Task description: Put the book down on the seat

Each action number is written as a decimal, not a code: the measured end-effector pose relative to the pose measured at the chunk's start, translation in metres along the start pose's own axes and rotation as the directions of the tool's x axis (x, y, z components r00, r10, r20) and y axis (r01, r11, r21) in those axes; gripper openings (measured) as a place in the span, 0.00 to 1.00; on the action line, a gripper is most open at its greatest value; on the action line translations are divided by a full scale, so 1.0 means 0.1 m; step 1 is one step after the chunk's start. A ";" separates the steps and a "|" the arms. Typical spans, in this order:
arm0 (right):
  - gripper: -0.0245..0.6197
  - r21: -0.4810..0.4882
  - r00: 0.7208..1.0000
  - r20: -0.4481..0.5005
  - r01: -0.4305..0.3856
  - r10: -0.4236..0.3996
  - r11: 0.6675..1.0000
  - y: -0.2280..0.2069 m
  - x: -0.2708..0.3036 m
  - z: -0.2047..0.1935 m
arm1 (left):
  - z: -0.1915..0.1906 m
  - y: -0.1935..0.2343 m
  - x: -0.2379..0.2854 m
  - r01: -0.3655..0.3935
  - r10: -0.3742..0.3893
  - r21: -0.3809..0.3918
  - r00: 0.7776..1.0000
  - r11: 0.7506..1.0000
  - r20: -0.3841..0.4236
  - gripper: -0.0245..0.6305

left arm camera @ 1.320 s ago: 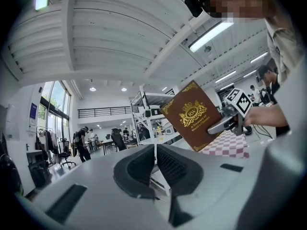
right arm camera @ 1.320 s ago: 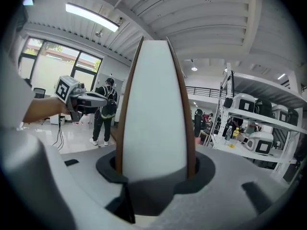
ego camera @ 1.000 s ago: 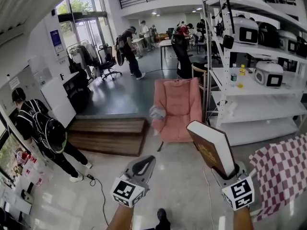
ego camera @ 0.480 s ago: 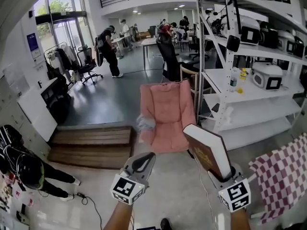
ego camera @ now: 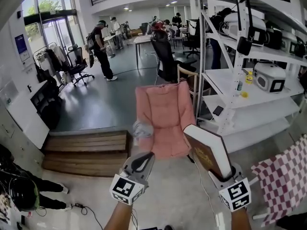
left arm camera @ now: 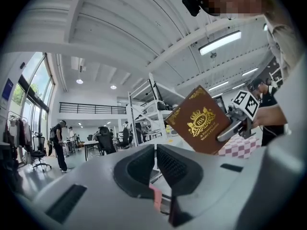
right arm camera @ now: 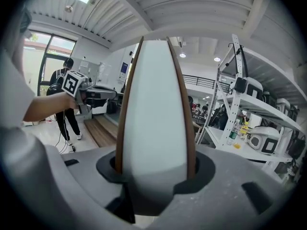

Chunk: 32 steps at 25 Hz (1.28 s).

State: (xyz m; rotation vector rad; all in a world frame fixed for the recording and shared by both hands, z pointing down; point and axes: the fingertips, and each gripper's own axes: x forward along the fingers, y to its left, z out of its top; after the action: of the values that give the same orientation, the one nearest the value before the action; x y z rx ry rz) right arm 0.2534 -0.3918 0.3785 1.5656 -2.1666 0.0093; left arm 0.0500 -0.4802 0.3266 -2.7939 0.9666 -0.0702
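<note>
A thick brown book (ego camera: 208, 150) with white page edges stands upright in my right gripper (ego camera: 221, 176), whose jaws are shut on its lower end. In the right gripper view the book (right arm camera: 153, 109) fills the middle, clamped between the jaws. The left gripper view shows its gold-crested cover (left arm camera: 199, 121). The pink padded chair (ego camera: 160, 109) stands just ahead, its seat (ego camera: 165, 145) beyond and to the left of the book. My left gripper (ego camera: 146, 158) hovers low in front of the seat, shut with nothing in it.
A grey cloth (ego camera: 142, 128) hangs at the chair's left arm. White shelving (ego camera: 240, 104) with appliances stands close on the right. A low wooden platform (ego camera: 86, 150) lies to the left, a checkered cloth (ego camera: 283, 176) at the lower right. People (ego camera: 98, 47) stand far back.
The view has drawn nearer to the pink chair, which now sits larger and more central. The person at the left has slid toward the frame's corner. Both grippers keep their pose.
</note>
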 end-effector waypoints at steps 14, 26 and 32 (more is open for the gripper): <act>0.37 -0.057 0.998 0.014 -0.068 0.069 0.996 0.09 1.20 0.46 | -0.26 1.12 0.12 -0.064 0.065 -0.024 0.998 0.998 0.025 0.05; 0.37 -0.131 0.962 0.030 -0.265 0.271 0.955 -0.24 2.73 0.42 | -0.69 2.08 0.10 -0.321 0.321 0.017 0.945 0.947 -0.054 0.05; 0.37 -0.126 0.950 -0.007 -0.311 0.313 0.942 -0.68 3.77 0.29 | -1.18 2.60 0.60 -0.393 0.387 -0.017 0.912 0.919 -0.132 0.05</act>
State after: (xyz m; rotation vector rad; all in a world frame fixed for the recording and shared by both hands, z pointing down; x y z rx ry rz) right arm 0.2123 -0.7611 0.4746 1.1438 -2.3545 -0.0354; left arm -0.0730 -0.7359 0.3925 -2.5985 1.5564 -0.1728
